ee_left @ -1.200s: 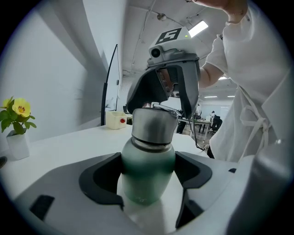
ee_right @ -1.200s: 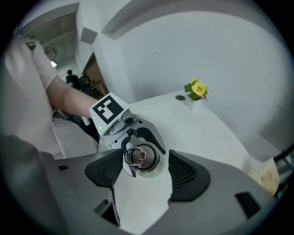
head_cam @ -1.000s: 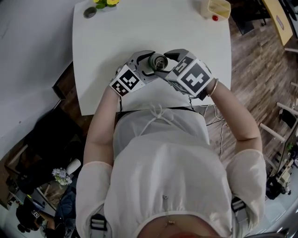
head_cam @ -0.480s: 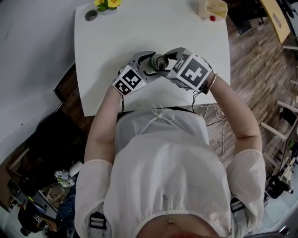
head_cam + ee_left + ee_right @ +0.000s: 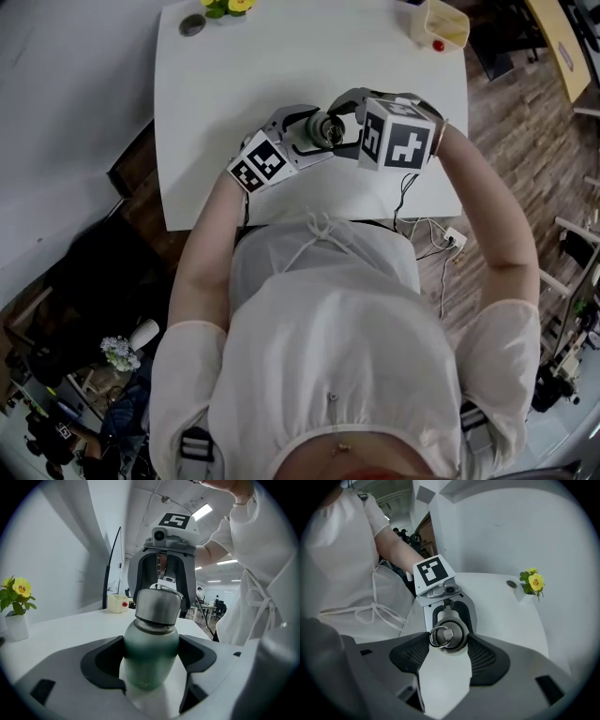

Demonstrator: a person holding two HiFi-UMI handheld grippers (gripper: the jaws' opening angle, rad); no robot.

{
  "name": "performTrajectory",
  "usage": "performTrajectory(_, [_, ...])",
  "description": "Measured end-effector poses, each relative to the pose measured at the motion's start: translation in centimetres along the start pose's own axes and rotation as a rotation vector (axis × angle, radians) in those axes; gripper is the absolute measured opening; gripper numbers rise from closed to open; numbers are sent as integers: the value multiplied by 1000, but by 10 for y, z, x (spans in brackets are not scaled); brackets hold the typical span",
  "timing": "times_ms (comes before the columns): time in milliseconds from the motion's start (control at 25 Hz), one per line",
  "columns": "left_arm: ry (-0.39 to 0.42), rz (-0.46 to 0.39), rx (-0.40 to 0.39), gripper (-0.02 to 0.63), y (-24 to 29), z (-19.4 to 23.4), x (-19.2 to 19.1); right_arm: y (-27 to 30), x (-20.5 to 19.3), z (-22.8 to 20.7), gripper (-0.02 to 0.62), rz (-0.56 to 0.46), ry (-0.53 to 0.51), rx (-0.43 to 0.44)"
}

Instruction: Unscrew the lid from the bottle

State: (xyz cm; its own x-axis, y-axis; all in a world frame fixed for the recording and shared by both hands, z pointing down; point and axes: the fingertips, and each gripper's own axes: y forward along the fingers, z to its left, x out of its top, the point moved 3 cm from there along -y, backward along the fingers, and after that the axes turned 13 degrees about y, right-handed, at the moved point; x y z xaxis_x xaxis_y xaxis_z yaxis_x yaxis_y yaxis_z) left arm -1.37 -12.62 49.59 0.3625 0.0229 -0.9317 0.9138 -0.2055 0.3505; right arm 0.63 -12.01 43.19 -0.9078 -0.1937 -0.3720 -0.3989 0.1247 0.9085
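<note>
Fingers: right gripper [image 5: 450, 642], jaws just closing, clamping steel lid [image 5: 451, 631]; left gripper [image 5: 151, 662] pinching green bottle [image 5: 151, 641].
Change: right gripper rolling, probably loosening steel lid at desk's [image 5: 281, 66] near edge.

A dark green metal bottle [image 5: 151, 656] with a brushed steel lid [image 5: 158, 605] sits upright, clamped between the left gripper's [image 5: 151, 663] black fingers [image 5: 101, 660]. Behind it, the right gripper's [image 5: 162, 587] fingers, just closing, flank the lid. A yellow flower [image 5: 21, 588] stands at the left of the white table [image 5: 70, 625].

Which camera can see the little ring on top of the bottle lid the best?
The right gripper view: it looks down on the lid, so the whole ring shows. The left gripper view sees the lid side-on, the ring a mere sliver. In the head view the lid is tiny.
</note>
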Motion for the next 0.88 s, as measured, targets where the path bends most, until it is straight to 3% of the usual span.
performTrajectory(240, [2,-2,-2,376,1,-1,0,-2,2,0,289,-24,-10,-14])
performTrajectory(400, [4,4,-2,376,1,0,0,-13,4,6,405,-138,165,16])
performTrajectory(440, [2,4,-1,376,1,0,0,-13,3,7,410,-158,218,11])
performTrajectory(640, [-2,7,4,376,1,1,1,-3,-3,0,352,-235,454,-110])
performTrajectory(800, [-7,11,13,376,1,1,0,2,-1,-4,267,-259,505,-165])
performTrajectory(880, [-8,13,14,376,1,0,0,2,0,-3,259,-257,495,-168])
